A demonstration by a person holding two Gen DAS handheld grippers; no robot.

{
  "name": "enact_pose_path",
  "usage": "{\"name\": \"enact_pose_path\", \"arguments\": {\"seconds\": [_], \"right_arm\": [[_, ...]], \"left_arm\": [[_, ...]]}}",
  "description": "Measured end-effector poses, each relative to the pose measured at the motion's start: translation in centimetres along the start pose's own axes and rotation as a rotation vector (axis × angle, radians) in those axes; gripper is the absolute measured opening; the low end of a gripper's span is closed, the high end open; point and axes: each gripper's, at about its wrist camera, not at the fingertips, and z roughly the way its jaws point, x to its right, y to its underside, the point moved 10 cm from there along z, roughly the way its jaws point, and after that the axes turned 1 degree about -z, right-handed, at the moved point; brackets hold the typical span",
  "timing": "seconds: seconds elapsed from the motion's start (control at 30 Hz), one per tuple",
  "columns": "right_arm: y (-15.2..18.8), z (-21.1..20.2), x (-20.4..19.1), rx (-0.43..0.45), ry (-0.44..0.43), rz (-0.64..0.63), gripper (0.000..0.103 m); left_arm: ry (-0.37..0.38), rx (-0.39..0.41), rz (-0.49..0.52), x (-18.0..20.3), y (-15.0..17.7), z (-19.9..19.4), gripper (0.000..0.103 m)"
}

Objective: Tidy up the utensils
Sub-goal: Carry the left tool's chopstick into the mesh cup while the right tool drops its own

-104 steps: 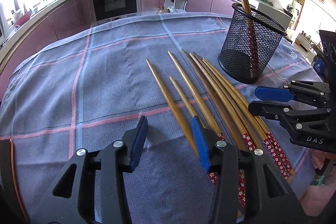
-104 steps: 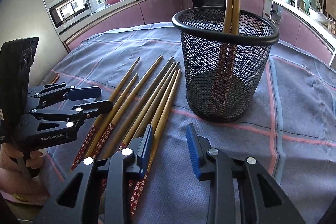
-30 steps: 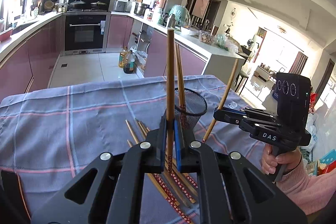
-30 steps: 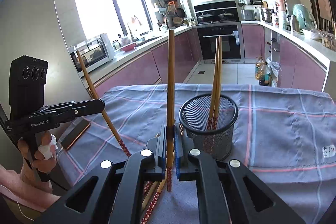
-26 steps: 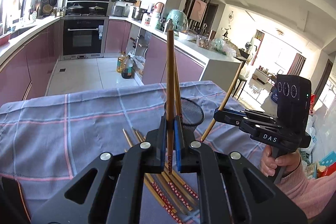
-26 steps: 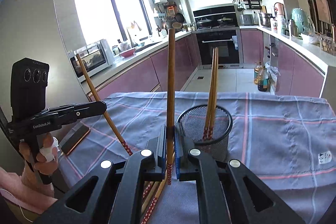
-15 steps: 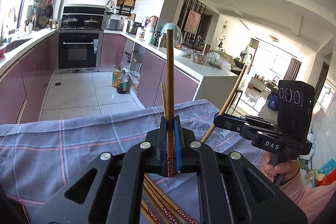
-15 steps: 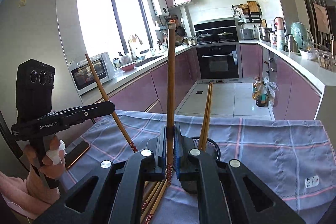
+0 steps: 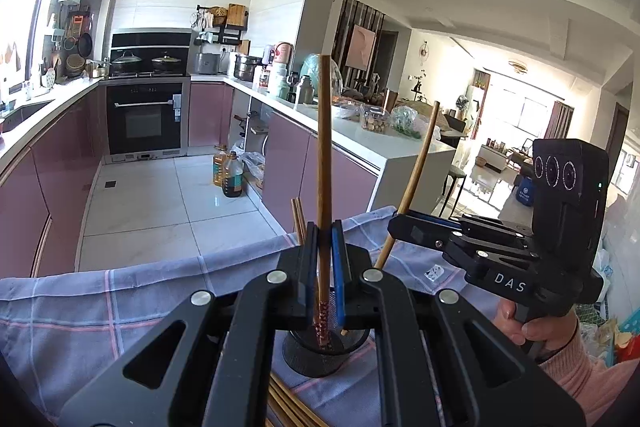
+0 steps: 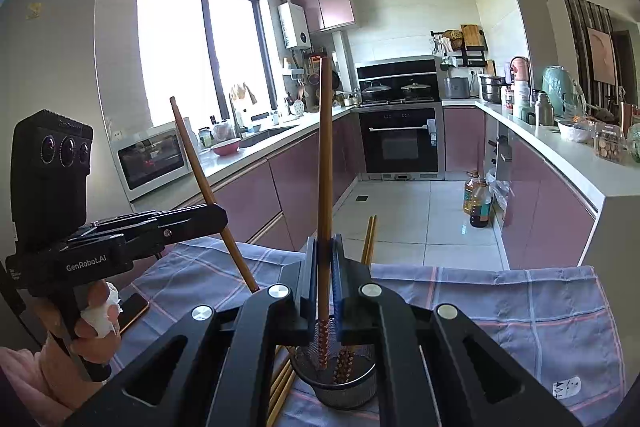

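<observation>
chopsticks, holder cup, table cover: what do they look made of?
Chopsticks: look like bamboo or wood, smooth brown shaft, red flower-patterned end; probably lacquered. One is clamped in each claw, left and right.
Holder cup: black wire mesh, likely coated metal; you can see through the wall.
Table cover: woven fabric, grey-blue with pink and white checks, lying in soft folds.

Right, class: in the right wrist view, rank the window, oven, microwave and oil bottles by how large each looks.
1. Window: largest by far.
2. Oven and microwave: they look about alike, and the microwave seems nearer the camera, so I leave them unranked.
3. Oil bottles: smallest.
</observation>
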Motion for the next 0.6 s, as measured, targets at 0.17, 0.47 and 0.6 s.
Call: {"name": "enact_pose_path", "arguments": {"seconds": [0.17, 0.47, 0.6], "right_arm": [[1.8, 2.0, 0.5, -0.076, 0.007, 0.001, 0.006], [5.2, 4.5, 1.1, -0.203, 0.024, 0.013, 0.006], [6.1, 5.5, 1.1, -0.246, 0.028, 0.016, 0.006]], "left_arm": [[-0.006, -0.089, 0.030, 0.2, 2.2, 2.6, 0.008], [-0.002, -0.243, 0.045, -0.7, 6.8, 6.6, 0.008], [-0.005, -0.273, 0.038, -1.1, 7.7, 7.6, 0.008]]}}
